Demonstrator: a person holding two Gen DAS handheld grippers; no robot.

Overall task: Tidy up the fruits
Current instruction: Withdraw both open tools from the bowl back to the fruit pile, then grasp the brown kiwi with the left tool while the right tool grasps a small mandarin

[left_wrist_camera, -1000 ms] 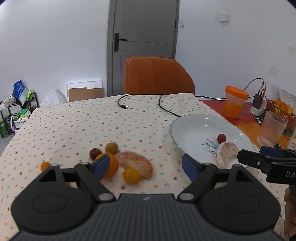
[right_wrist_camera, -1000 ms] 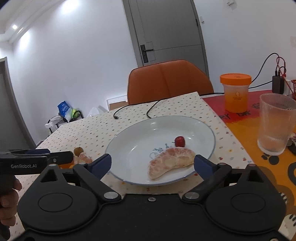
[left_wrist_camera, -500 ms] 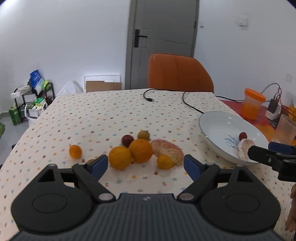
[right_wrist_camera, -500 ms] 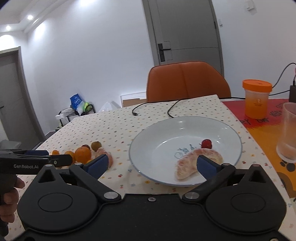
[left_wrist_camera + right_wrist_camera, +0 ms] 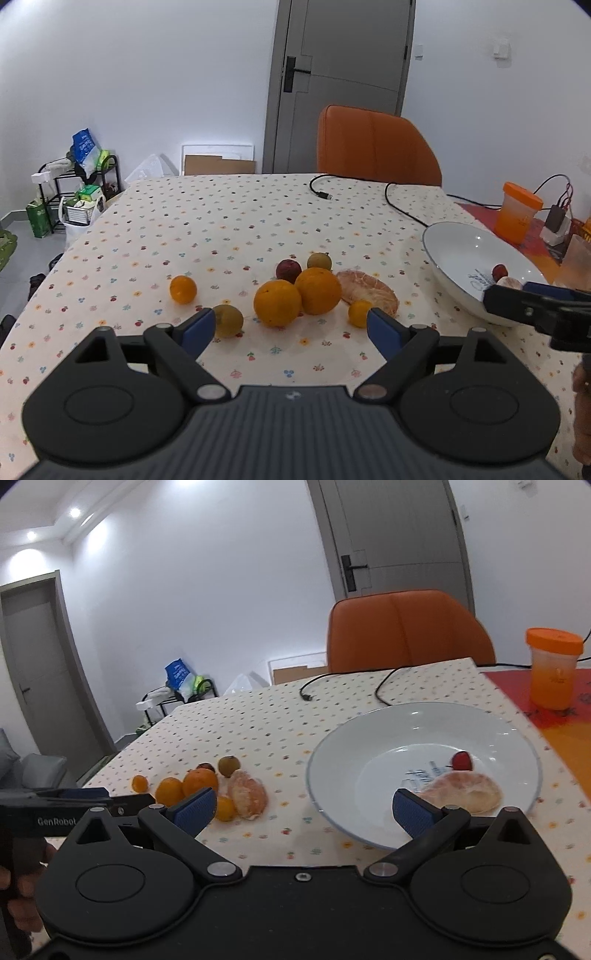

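Hidden/cut off: right gripper (image 5: 517, 308) seen from the left wrist view covers the near rim of the plate (image 5: 454, 236) and most of the peeled segment (image 5: 463, 792) on it; hands at frame edges only partly seen; the right view is slightly blurred.
Left gripper (image 5: 286, 328): jaws wide apart, nothing between the pads.
Right gripper, own view: jaws spread wide, empty, plate rim behind the gap.
Fruit pile on table (image 5: 221, 221): two big oranges (image 5: 277, 302) touching, just beyond the left jaws' gap; greenish fruit (image 5: 229, 319) beside the left pad; small orange fruit (image 5: 359, 313) beside the right pad.
Plate: holds a red cherry-like fruit (image 5: 461, 760) and the peeled segment.
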